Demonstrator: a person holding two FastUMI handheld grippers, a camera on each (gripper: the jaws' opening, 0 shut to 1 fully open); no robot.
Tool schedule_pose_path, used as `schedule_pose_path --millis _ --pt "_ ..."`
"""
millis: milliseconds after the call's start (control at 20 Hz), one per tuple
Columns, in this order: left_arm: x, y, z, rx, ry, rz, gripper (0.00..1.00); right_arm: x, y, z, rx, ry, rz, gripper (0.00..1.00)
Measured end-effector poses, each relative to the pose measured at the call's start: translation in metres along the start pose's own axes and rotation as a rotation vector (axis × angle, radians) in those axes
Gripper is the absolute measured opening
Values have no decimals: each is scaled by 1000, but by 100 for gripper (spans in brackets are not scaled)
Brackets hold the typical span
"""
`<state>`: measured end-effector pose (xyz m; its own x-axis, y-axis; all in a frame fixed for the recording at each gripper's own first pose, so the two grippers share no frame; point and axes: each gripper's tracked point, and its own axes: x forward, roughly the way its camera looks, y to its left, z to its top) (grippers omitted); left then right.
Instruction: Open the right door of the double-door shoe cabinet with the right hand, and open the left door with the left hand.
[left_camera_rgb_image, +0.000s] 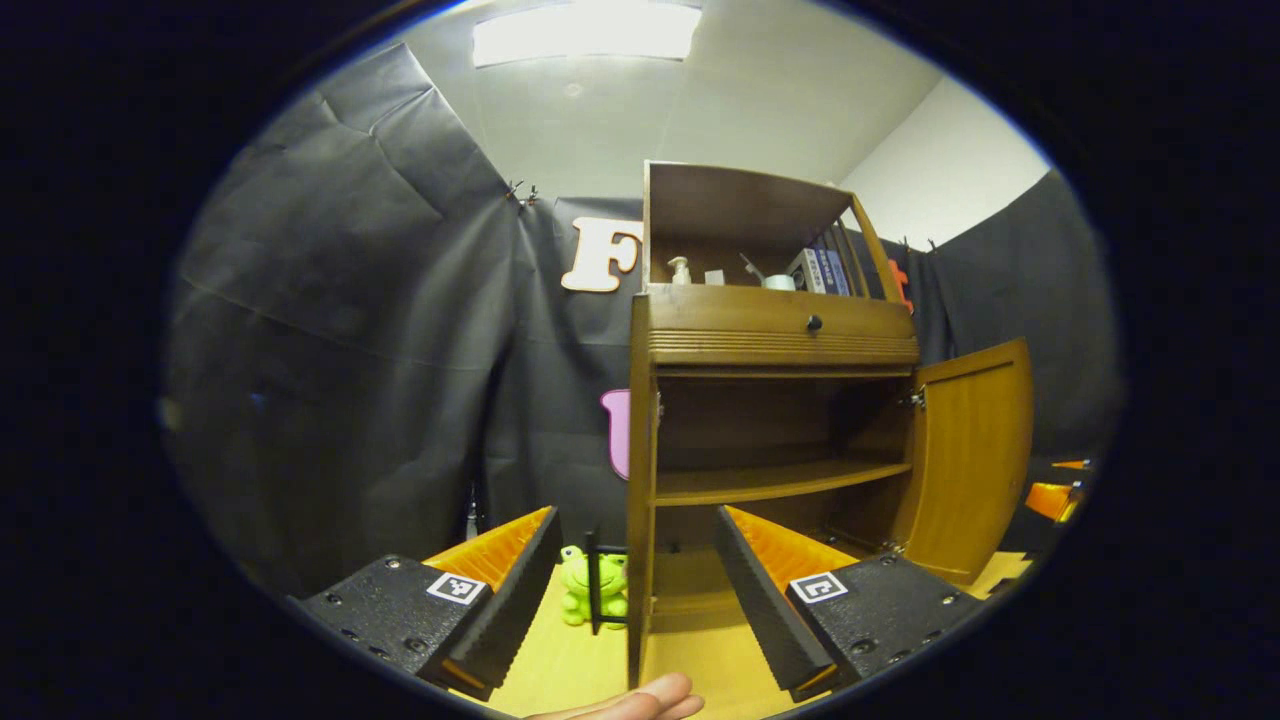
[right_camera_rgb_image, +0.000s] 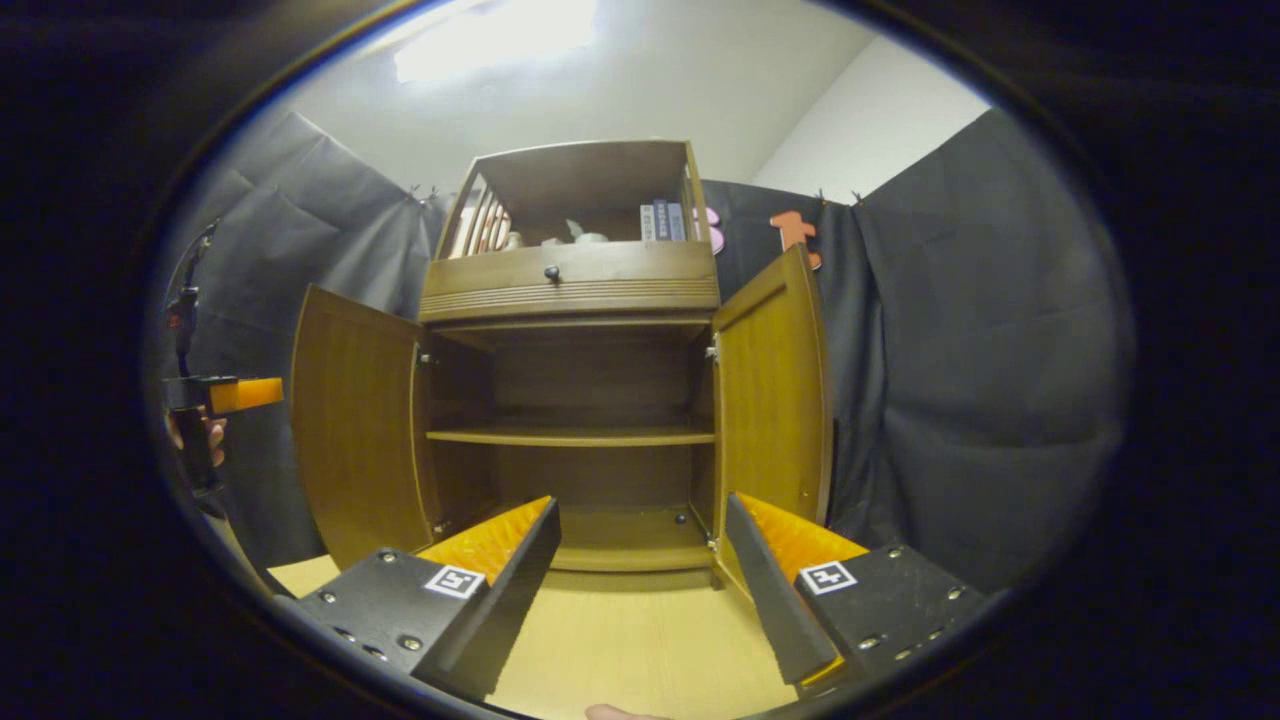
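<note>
Shoe cabinet (right_camera_rgb_image: 570, 290) stands at the desk's (right_camera_rgb_image: 640, 640) far edge, both doors swung wide.

Left door (right_camera_rgb_image: 355, 430) and right door (right_camera_rgb_image: 775, 400) hang outward, shelf (right_camera_rgb_image: 570, 436) exposed. Left gripper (left_camera_rgb_image: 635, 580) and right gripper (right_camera_rgb_image: 640, 570) hover before the cabinet, claws released, grasping nothing. A green frog toy (left_camera_rgb_image: 590, 585) sits beside the left door's edge.

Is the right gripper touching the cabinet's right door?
Apart. In the right gripper view the right gripper hangs open before the cabinet, and bare tabletop separates its fingers from the open right door.
</note>
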<state>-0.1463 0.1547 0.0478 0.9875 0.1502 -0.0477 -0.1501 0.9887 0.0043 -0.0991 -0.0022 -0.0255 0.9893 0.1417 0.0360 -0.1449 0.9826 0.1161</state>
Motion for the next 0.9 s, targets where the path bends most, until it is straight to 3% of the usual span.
schedule_pose_path --millis 150,350,400,550,600,650,700,900 --pt "2 -34 4 -50 3 -41 96 -3 -10 5 26 -20 -13 98" --pt "15 -70 4 -52 16 -73 92 -2 -33 13 92 -55 -70 98" --pt "20 -80 6 -56 9 -81 96 0 -36 12 99 -47 -71 98" --pt "31 -117 -1 -81 15 -141 92 11 -45 4 98 -5 -78 94" --pt "36 -131 -5 -87 25 -162 95 14 -46 5 92 4 -80 94" --pt "39 -142 -11 -87 40 -181 93 16 -47 5 85 10 -84 100" --pt "42 -151 -16 -85 46 -195 96 19 -47 7 83 13 -91 99" --pt "49 -187 -30 -71 50 -268 92 29 -30 24 59 -3 -81 99"
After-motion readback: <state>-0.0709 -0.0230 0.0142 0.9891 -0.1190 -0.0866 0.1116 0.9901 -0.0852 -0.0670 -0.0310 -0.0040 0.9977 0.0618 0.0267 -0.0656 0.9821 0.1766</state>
